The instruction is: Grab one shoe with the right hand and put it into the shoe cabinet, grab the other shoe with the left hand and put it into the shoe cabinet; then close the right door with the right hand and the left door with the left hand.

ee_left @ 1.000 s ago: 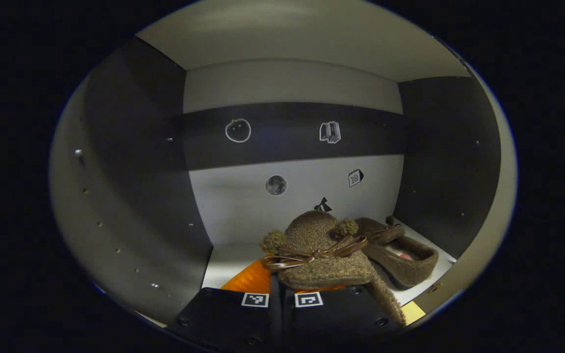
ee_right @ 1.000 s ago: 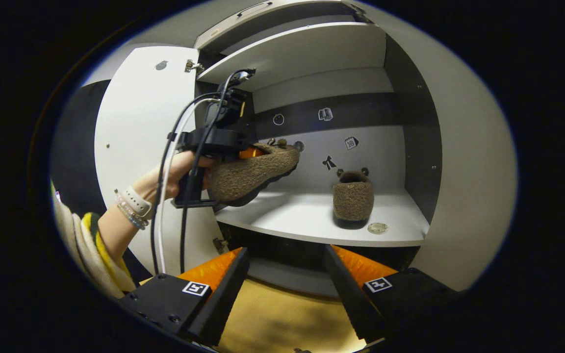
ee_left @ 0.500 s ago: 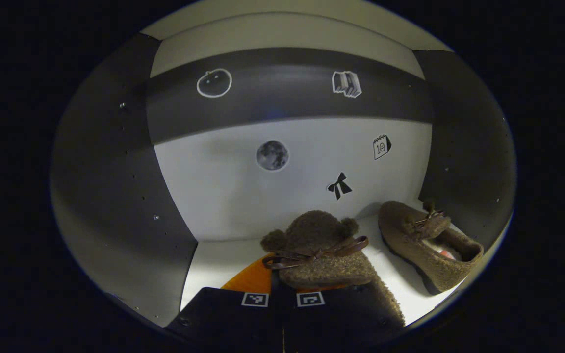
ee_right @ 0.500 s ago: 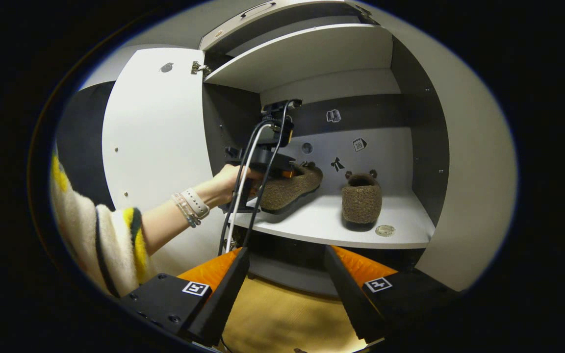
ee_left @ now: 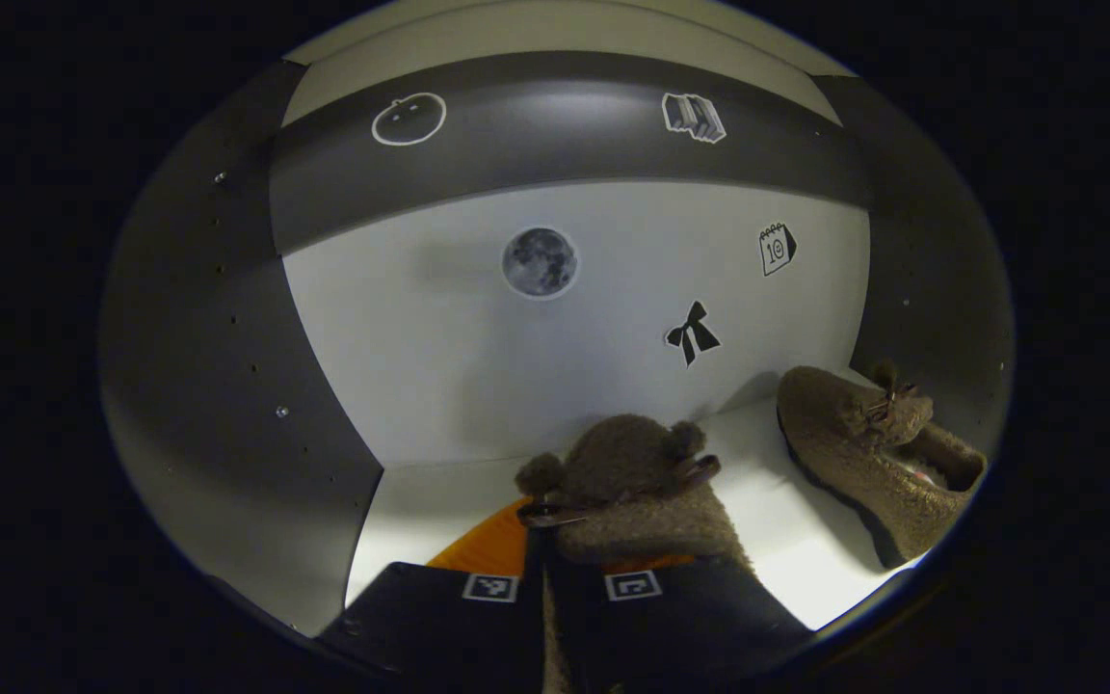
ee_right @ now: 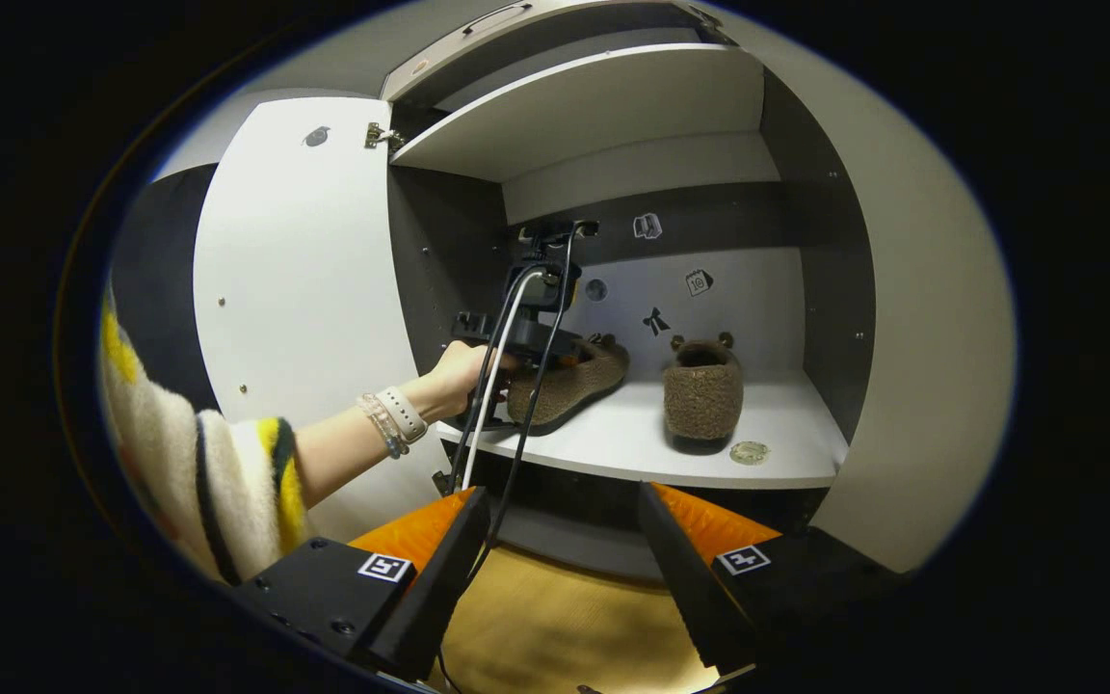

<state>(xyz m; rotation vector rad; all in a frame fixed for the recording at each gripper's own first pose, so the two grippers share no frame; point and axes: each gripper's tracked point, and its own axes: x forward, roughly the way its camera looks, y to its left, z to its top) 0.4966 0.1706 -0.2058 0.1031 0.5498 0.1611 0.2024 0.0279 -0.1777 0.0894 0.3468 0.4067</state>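
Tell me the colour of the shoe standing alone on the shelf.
Brown and fuzzy. The shoe shows best in the right gripper view, standing on the white shelf.

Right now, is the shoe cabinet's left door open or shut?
Open. In the right gripper view the left door stands swung outward on its hinge, and the shelf with both shoes is exposed.

From the right gripper view I see both slippers on the cabinet shelf (ee_right: 613, 458): the left slipper (ee_right: 569, 381) sits near the left wall, the right slipper (ee_right: 702, 390) beside it, well apart. A small disc (ee_right: 749, 451), perhaps a sticker, lies before the right slipper. The left door (ee_right: 295, 289) stands open leftward.
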